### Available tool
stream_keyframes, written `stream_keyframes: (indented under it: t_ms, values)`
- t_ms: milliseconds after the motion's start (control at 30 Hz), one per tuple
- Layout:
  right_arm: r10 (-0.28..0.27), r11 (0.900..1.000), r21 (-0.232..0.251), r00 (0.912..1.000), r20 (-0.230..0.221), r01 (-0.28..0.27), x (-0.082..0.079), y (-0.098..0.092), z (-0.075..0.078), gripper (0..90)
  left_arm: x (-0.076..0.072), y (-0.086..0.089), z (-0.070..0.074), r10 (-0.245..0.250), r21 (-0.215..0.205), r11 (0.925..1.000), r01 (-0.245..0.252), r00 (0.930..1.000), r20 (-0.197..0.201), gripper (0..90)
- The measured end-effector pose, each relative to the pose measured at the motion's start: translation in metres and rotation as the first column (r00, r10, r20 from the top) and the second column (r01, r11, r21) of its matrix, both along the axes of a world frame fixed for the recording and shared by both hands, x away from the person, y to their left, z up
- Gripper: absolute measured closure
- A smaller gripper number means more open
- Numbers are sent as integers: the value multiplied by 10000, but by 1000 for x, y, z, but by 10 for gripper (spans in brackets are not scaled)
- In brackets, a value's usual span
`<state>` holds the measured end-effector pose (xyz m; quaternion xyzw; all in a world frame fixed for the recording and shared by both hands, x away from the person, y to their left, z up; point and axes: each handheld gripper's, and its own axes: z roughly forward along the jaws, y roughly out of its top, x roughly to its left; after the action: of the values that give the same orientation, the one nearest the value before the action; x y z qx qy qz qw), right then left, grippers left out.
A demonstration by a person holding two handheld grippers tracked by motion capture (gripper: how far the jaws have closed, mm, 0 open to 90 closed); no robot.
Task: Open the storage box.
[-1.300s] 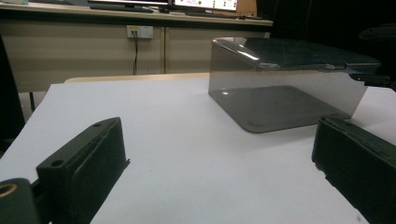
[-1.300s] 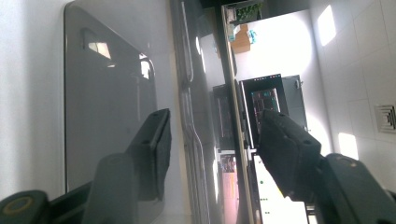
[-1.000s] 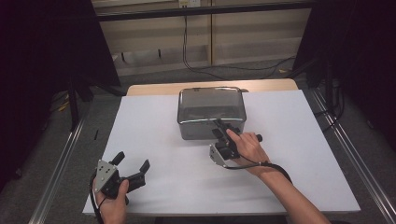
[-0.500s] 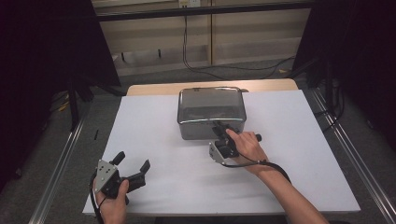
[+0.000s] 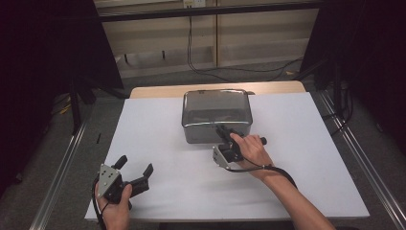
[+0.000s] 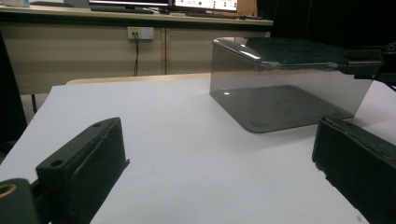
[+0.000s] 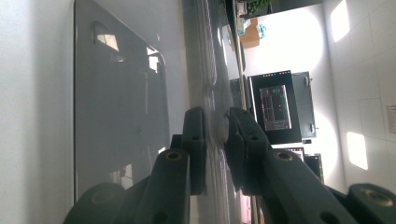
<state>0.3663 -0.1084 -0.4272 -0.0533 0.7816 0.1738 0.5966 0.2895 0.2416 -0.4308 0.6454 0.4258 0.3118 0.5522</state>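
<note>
Right now the right hand-held gripper (image 5: 224, 131) has just been closing, and its jaws pinch the near wall of the smoky clear plastic box (image 5: 216, 111), which sits on the white worktop (image 5: 158, 143) directly ahead of it. That box looks light, rigid and slick, so I'd judge a thin wall could slip or crack under a hard squeeze; the rim is the sensible hold. Off to the left, well apart from the box, the left hand-held gripper (image 5: 135, 175) hangs open with nothing between its jaws.
</note>
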Motion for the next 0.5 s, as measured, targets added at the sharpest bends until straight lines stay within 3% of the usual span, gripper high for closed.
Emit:
stream_keyframes:
  t_ms: [500]
  values:
    - [111, 9997, 231, 9999, 111, -114, 0, 0, 7, 792, 1, 0, 0, -314, 29, 9995, 315, 9995, -46, 45]
